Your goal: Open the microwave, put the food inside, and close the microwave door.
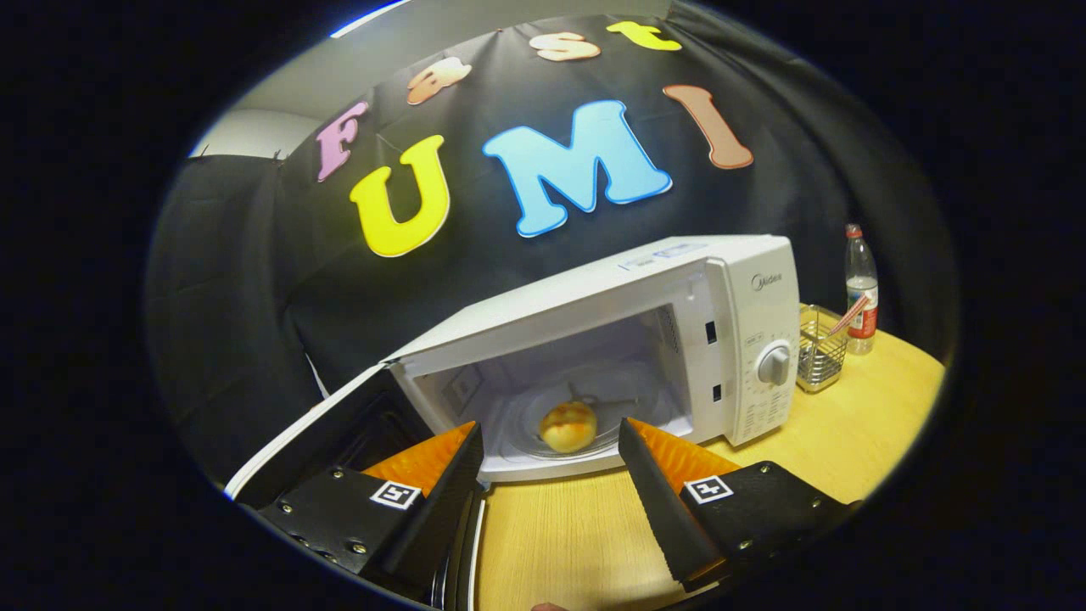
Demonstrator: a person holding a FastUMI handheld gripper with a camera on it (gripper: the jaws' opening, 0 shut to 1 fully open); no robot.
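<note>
A white microwave [679,288] stands on the wooden table [848,441] with its door [339,424] swung wide open to the left. Inside, a round golden bun [568,426] rests on the glass turntable [543,412]. My gripper [550,437] is open, just in front of the oven's mouth, with nothing between its fingers. The bun lies a little beyond the fingertips, seen through the gap between them. The left finger [441,462] is close to the inner side of the open door.
A wire basket [819,350] holding a stick-like item stands right of the microwave, with a plastic bottle [861,288] behind it. The microwave's dial [774,365] and control panel face me on its right side. Bare table stretches below and to the right.
</note>
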